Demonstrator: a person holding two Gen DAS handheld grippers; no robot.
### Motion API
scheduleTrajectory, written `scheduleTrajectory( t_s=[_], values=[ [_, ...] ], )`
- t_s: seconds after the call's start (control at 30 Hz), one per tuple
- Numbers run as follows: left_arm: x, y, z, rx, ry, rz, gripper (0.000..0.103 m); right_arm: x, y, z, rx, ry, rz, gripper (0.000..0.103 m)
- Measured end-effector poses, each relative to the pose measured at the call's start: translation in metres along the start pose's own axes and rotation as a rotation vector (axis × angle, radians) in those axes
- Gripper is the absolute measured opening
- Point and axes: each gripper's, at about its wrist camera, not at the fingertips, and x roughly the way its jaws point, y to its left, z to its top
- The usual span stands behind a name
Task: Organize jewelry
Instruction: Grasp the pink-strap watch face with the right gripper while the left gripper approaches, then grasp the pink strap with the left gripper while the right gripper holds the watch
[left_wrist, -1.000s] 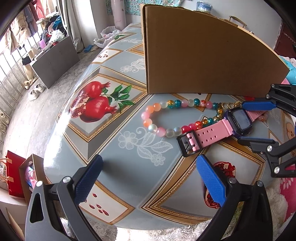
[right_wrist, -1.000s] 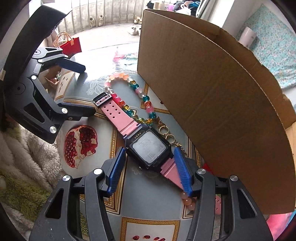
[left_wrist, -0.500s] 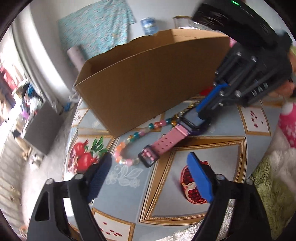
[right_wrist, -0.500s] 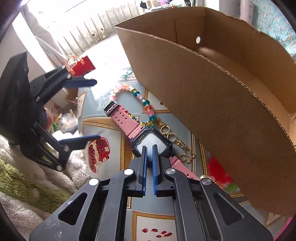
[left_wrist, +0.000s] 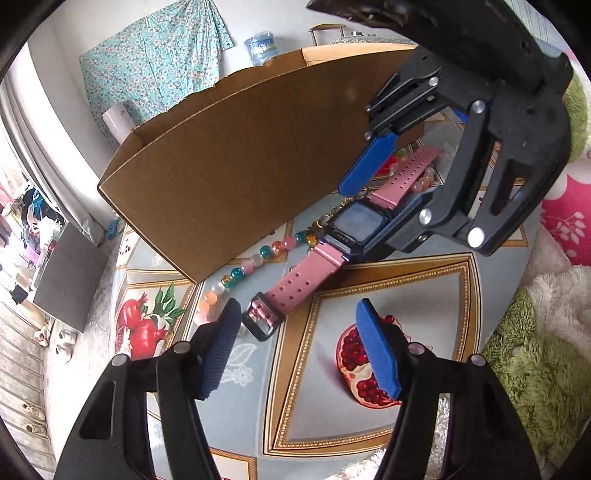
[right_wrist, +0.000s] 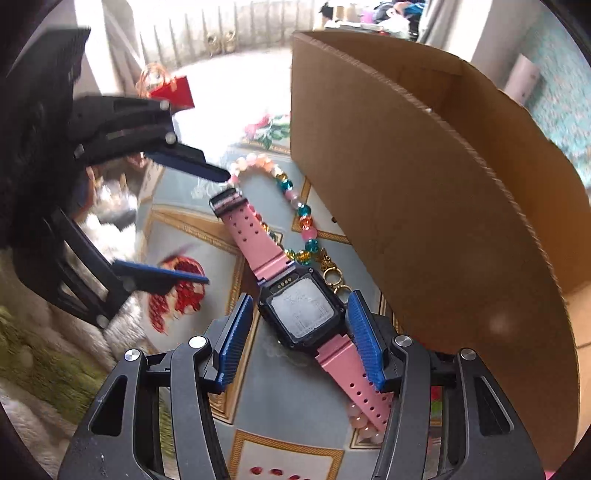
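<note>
A pink-strapped watch with a black square case lies on the patterned table beside a cardboard box. A string of coloured beads with gold rings lies partly under it. My right gripper is open, its blue pads on either side of the watch case, not clamped. In the left wrist view the watch runs diagonally, with the right gripper over its case. My left gripper is open, just short of the black buckle. The beads lie along the box wall.
The table top has a pomegranate print and gold borders. Green and white fluffy fabric lies at the right edge. The room floor, a grey cabinet and a red bag lie beyond the table.
My right gripper was shut half a second ago and has opened around the watch case. My left gripper has swung in closer to the buckle end of the strap.
</note>
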Motion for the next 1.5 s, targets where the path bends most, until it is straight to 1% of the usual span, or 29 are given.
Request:
scheduleTrajectory(
  t_s=[0.07, 0.1, 0.2, 0.27, 0.33, 0.43, 0.53, 0.63, 0.73, 0.77, 0.8, 0.87, 0.93, 1.03, 1.13, 1.17, 1.27, 1.3, 1.33, 1.47, 1.5],
  values=[
    [-0.001, -0.001, -0.004, 0.004, -0.005, 0.007, 0.059, 0.008, 0.003, 0.001, -0.037, 0.033, -0.011, 0.051],
    [-0.002, -0.002, -0.005, 0.008, -0.008, 0.007, 0.059, 0.008, 0.002, 0.001, -0.032, 0.03, 0.0, 0.049],
    [-0.004, -0.006, -0.006, 0.031, -0.03, 0.017, 0.059, 0.008, -0.004, 0.003, -0.002, 0.049, 0.051, 0.048],
    [-0.005, -0.008, -0.006, 0.062, -0.049, 0.026, 0.059, 0.008, -0.013, 0.005, 0.025, 0.054, 0.099, 0.048],
    [-0.005, -0.012, -0.007, 0.1, -0.06, 0.033, 0.059, 0.007, -0.023, 0.005, 0.066, 0.064, 0.166, 0.047],
    [-0.004, -0.019, -0.008, 0.172, -0.073, 0.037, 0.059, 0.008, -0.038, 0.004, 0.11, 0.078, 0.24, 0.048],
    [-0.003, -0.024, -0.009, 0.228, -0.073, 0.045, 0.057, 0.005, -0.04, 0.004, 0.132, 0.087, 0.299, 0.048],
    [0.0, -0.031, -0.01, 0.263, -0.075, 0.048, 0.051, 0.007, -0.042, 0.007, 0.156, 0.092, 0.352, 0.048],
    [0.002, -0.034, -0.01, 0.269, -0.072, 0.047, 0.04, 0.01, -0.043, 0.01, 0.174, 0.093, 0.396, 0.048],
    [0.001, -0.037, -0.01, 0.267, -0.07, 0.049, 0.034, 0.006, -0.043, 0.01, 0.18, 0.093, 0.404, 0.048],
    [0.003, -0.037, -0.008, 0.264, -0.064, 0.049, 0.03, 0.005, -0.045, 0.01, 0.185, 0.091, 0.411, 0.048],
    [0.011, -0.033, -0.004, 0.248, -0.048, 0.052, 0.013, 0.002, -0.047, 0.01, 0.186, 0.085, 0.404, 0.048],
    [0.012, -0.03, -0.002, 0.226, -0.036, 0.039, 0.009, 0.001, -0.044, 0.009, 0.196, 0.076, 0.388, 0.048],
    [0.011, -0.024, -0.002, 0.194, -0.024, 0.003, 0.008, 0.003, -0.032, 0.004, 0.21, 0.059, 0.346, 0.05],
    [0.013, -0.016, -0.001, 0.173, -0.013, -0.005, 0.007, -0.006, -0.021, -0.006, 0.196, 0.042, 0.242, 0.051],
    [0.014, -0.013, -0.001, 0.162, -0.011, -0.01, 0.007, -0.01, -0.017, -0.012, 0.186, 0.043, 0.187, 0.051],
    [0.013, -0.007, 0.0, 0.13, -0.004, -0.034, 0.007, -0.015, -0.006, -0.026, 0.171, 0.045, 0.07, 0.05],
    [0.016, 0.003, -0.002, 0.122, -0.002, -0.04, 0.007, -0.017, -0.003, -0.029, 0.168, 0.044, 0.037, 0.046],
    [0.017, 0.005, -0.002, 0.118, -0.001, -0.041, 0.007, -0.019, 0.002, -0.032, 0.155, 0.044, -0.025, 0.044],
    [0.021, 0.009, -0.001, 0.118, 0.003, -0.033, 0.007, -0.022, 0.022, -0.042, 0.087, 0.046, -0.222, 0.027],
    [0.022, 0.009, -0.001, 0.119, 0.004, -0.031, 0.007, -0.022, 0.029, -0.044, 0.061, 0.049, -0.278, 0.024]
  ],
)
